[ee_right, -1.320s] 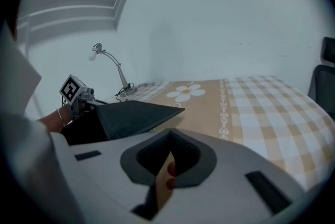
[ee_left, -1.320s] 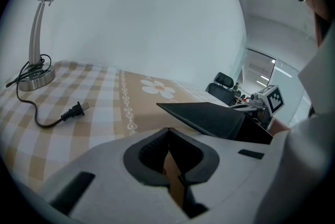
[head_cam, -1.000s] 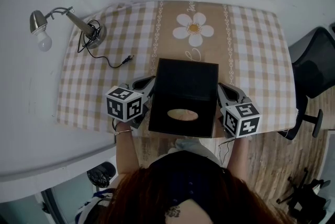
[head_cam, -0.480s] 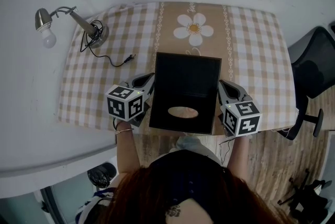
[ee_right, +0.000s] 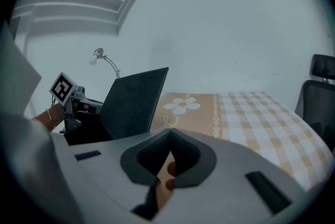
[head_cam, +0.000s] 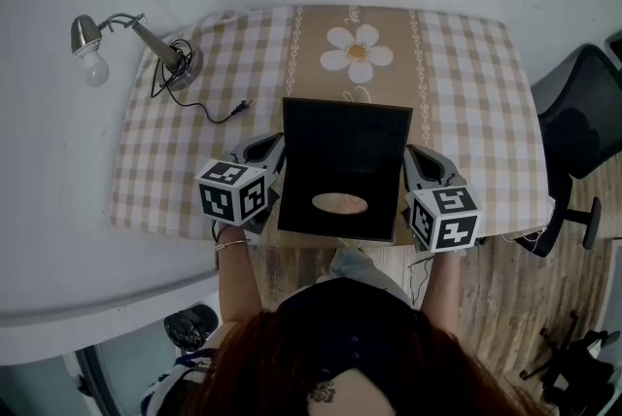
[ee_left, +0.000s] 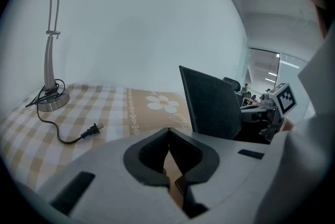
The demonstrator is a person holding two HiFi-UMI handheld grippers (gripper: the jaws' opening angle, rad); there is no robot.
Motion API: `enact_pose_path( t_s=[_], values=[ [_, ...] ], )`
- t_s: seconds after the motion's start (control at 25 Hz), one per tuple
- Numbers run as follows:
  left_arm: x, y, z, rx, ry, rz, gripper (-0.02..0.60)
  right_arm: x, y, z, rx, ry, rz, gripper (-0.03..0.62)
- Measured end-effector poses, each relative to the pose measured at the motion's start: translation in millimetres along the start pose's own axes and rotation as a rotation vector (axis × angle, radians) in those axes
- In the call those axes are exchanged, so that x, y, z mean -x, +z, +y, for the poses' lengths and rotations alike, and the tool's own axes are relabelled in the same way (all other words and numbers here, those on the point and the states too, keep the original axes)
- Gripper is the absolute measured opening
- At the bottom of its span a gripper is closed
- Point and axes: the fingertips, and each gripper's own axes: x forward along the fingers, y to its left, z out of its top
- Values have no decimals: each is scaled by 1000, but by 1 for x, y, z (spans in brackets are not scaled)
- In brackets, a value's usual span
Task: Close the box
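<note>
matte black rectangular box [head_cam: 342, 152] on checked beige cloth [head_cam: 466, 84].

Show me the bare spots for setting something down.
Widest: the checked cloth beyond the right tongs, out to its right edge. Also the far strip around the flower. Crowded: the near edge, where the left tongs and right tongs flank the box, and the lamp corner with its cord.

box [head_cam: 345, 166] on table [head_cam: 466, 93], apparently in jaws of left gripper [head_cam: 273, 152] and right gripper [head_cam: 414, 161]; lamp [head_cam: 146, 40] far-left
</note>
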Motion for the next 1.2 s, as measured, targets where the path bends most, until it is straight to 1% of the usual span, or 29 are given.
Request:
enact_pose_path(
  t_s=[0.48,1.08,1.2],
  values=[
    [12,2,-3,-25,59,-30,27,12,1,3,16,-84,-10,17],
    [25,-3,-8,-36,94,-41,28,23,-4,7,3,-149,-14,17],
    [27,-3,-9,-38,110,-43,28,25,-5,7,3,-166,-10,17]
  ],
)
